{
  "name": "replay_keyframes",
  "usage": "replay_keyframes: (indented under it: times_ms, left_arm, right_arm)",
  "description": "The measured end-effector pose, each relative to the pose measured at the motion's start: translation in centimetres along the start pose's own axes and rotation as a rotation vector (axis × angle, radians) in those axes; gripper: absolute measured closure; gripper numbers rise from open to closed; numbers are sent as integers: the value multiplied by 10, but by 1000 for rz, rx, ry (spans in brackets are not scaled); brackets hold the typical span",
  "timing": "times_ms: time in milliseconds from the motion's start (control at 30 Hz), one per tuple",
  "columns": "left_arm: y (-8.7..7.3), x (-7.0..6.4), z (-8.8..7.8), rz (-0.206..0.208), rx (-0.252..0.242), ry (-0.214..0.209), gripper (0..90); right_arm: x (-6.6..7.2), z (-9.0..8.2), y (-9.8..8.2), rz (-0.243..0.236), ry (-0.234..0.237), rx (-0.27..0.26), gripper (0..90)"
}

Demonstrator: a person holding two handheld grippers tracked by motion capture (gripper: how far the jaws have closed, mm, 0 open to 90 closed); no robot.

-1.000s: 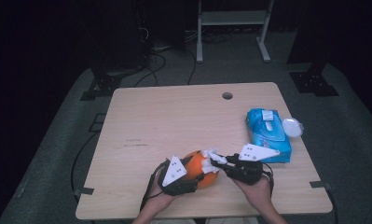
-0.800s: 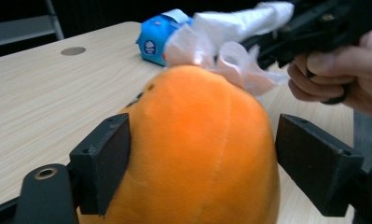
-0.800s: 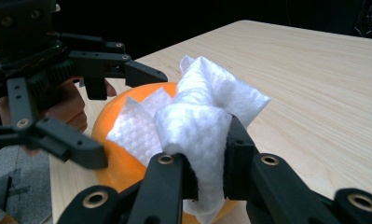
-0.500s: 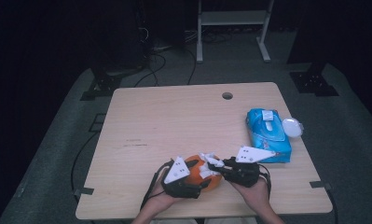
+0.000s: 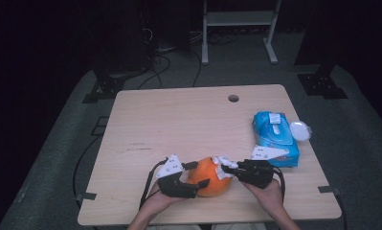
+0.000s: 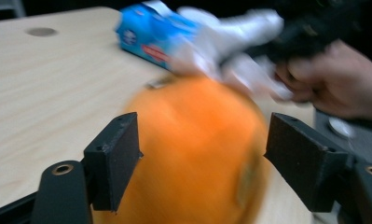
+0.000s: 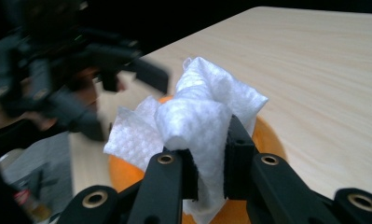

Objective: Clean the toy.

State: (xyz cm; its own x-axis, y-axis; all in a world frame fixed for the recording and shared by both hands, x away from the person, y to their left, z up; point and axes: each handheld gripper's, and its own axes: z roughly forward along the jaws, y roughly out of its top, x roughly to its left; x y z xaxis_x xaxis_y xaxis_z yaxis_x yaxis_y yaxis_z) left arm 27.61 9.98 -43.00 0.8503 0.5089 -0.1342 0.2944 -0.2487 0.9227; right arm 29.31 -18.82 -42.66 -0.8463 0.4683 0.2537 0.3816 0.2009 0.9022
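Your left gripper (image 5: 194, 175) sits near the table's (image 5: 179, 115) front edge, at about seven o'clock on the pale wood-grain top. Its two blocky matte-black jaws have just been opening: they stand either side of the orange (image 5: 208, 176), and in the left gripper view (image 6: 200, 144) a sliver of gap shows at each pad, so they bracket the fruit without pressing on it. The orange (image 6: 193, 154) is round and smooth-skinned, with a small dull blemish low on its right flank; it rests on the table at roughly six o'clock, between your two hands.

At the orange's two o'clock shoulder lies the white wipe (image 5: 223, 166). In the right gripper view it is a crumpled, quilted, soft-looking wad (image 7: 197, 116) lying on top of the orange (image 7: 267, 135).

Your right gripper (image 5: 225, 168) comes in from about five o'clock, and its jaws (image 7: 207, 172) are pinched tight on that wipe, the fabric bunched between the flat pads.

Farther right, at three o'clock, lies a glossy blue wipes packet (image 5: 274, 136), rectangular and soft-sided, with a round translucent lid (image 5: 299, 130) just beside it at the table's edge.
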Motion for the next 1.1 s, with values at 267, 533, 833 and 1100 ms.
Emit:
replay_keyframes:
  times_ms: [267, 533, 833, 1100]
  left_arm:
    - [-4, -13, 9, 70, 67, -103, 272]
    - [-9, -2, 14, -29, 49, -2, 205]
    - [-11, -13, 19, 27, 81, -30, 238]
    - [-11, -20, 22, 87, 99, -33, 242]
  right_arm:
    - [-6, -6, 0, -15, -81, 35, 782]
    - [1, -6, 2, -47, -32, 24, 782]
    - [-5, -11, 0, -26, -90, 43, 783]
    - [18, -5, 8, -124, -48, 48, 784]
